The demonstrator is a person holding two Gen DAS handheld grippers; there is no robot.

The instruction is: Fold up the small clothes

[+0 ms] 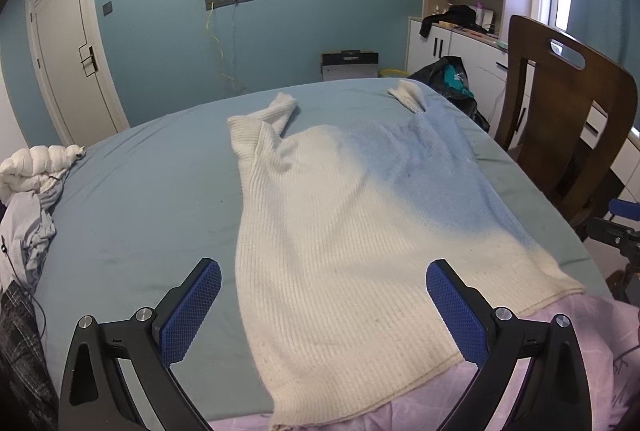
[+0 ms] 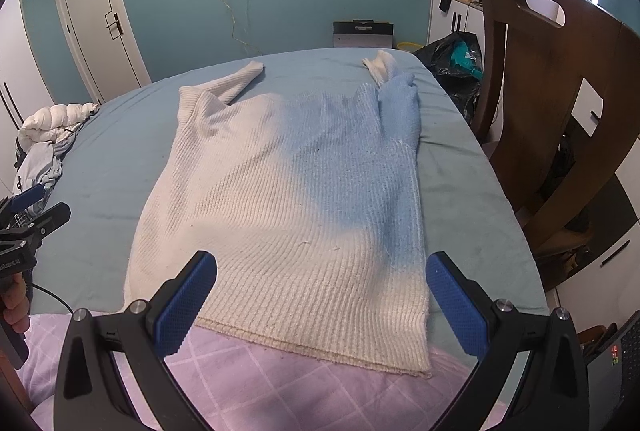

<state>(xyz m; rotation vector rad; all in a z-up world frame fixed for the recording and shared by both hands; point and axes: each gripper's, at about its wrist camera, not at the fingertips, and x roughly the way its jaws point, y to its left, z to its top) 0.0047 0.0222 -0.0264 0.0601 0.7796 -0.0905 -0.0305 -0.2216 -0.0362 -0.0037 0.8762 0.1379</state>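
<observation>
- A white ribbed sweater [image 1: 340, 231] is lying spread flat on the bed [image 1: 140, 211], its hem toward 6 o'clock and its shoulders toward 12 o'clock in both wrist views.
- The hem is overhanging the blue sheet and resting on a pink checked cover [image 2: 248, 383] at the near edge.
- One sleeve [image 1: 280, 111] is pointing toward 11 o'clock; the other sleeve [image 1: 408, 93] is folded near 1 o'clock, its cuff sticking up.
- A bluish cast is falling across the sweater's right half.
- The left gripper [image 1: 324, 311] is hovering above the hem with its jaws spread wide, gripping nothing; its blue pads [image 1: 192, 311] are sitting on either side of the sweater's lower left part.
- The right gripper [image 2: 320, 303] is likewise hanging over the hem, jaws wide and empty.
- A bundle of white and grey bedding [image 1: 32, 183] is lying at 9 o'clock on the bed.
- A brown wooden chair [image 1: 568, 119] is standing beside the bed at 3 o'clock.
- A black bag [image 2: 456, 67] is sitting near the bed's far corner at 1 o'clock.
</observation>
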